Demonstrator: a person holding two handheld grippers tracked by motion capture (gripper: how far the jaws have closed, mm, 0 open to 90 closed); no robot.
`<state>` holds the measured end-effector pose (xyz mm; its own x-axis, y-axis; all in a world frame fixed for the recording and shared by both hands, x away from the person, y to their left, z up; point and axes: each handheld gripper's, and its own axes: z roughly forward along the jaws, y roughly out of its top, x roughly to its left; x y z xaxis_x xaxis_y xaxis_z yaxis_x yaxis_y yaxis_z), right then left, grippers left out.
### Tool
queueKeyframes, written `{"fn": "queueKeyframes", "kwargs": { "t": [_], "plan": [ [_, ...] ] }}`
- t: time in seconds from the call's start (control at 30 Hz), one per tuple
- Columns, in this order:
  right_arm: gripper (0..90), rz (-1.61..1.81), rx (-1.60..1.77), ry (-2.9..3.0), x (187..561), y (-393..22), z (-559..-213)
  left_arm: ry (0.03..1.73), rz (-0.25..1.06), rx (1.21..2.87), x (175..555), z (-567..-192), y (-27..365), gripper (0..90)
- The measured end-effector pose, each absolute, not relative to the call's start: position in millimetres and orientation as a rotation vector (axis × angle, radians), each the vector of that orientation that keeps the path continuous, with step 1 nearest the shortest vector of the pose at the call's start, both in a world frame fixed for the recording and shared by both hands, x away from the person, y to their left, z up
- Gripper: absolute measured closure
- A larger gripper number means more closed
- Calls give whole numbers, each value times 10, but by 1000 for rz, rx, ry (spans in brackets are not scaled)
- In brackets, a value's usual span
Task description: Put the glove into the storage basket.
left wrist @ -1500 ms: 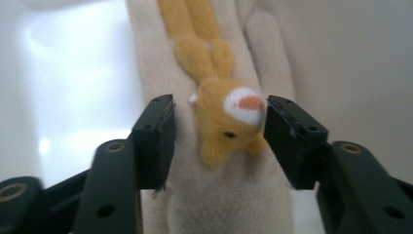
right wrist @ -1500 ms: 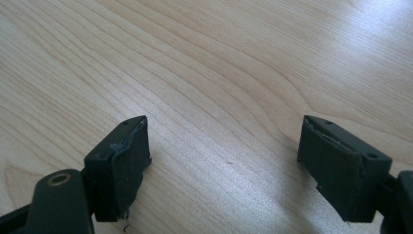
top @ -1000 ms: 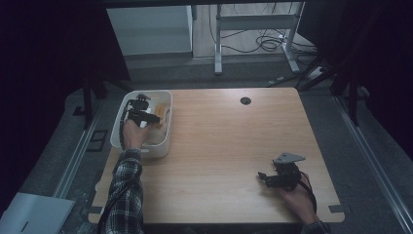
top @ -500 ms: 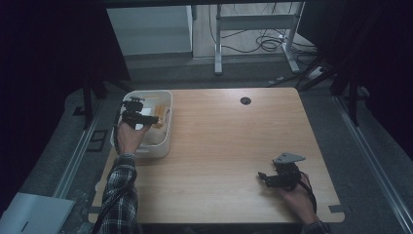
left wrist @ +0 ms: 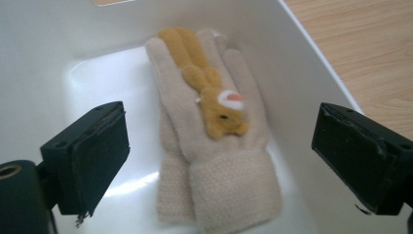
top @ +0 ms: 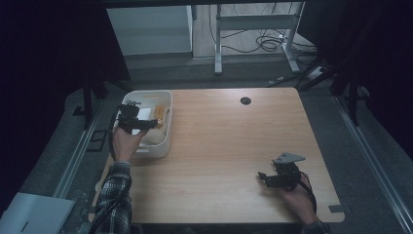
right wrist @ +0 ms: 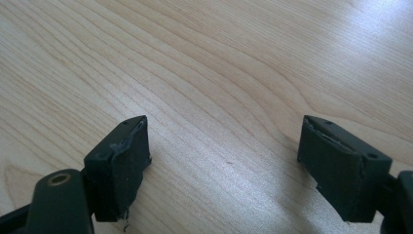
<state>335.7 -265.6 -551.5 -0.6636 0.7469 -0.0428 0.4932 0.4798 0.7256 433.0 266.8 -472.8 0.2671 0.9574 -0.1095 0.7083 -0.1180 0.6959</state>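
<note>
Hovering left claw (left wrist: 219,161) wide open, just opening, above gloves (left wrist: 214,141)

Dim and bluish from the high view, with deep black at both sides and the table (top: 229,146) the one lit patch, brightest toward its far edge. Far brighter and warmer in the two gripper views: soft white glare on the bin (left wrist: 58,53) floor, a pale sheen across the wood grain. Slight blur on the glove (left wrist: 214,146) cuff and on the near black jaws.
</note>
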Motion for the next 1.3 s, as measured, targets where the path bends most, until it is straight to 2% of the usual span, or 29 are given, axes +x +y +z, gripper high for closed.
{"fn": "queueKeyframes", "kwargs": {
  "t": [1.3],
  "plan": [
    [196, 991, 1044, 2378, 3355, -2656, -5512, 1292, 468, 1891, 3736, -4655, 2530, 46]
  ]
}}
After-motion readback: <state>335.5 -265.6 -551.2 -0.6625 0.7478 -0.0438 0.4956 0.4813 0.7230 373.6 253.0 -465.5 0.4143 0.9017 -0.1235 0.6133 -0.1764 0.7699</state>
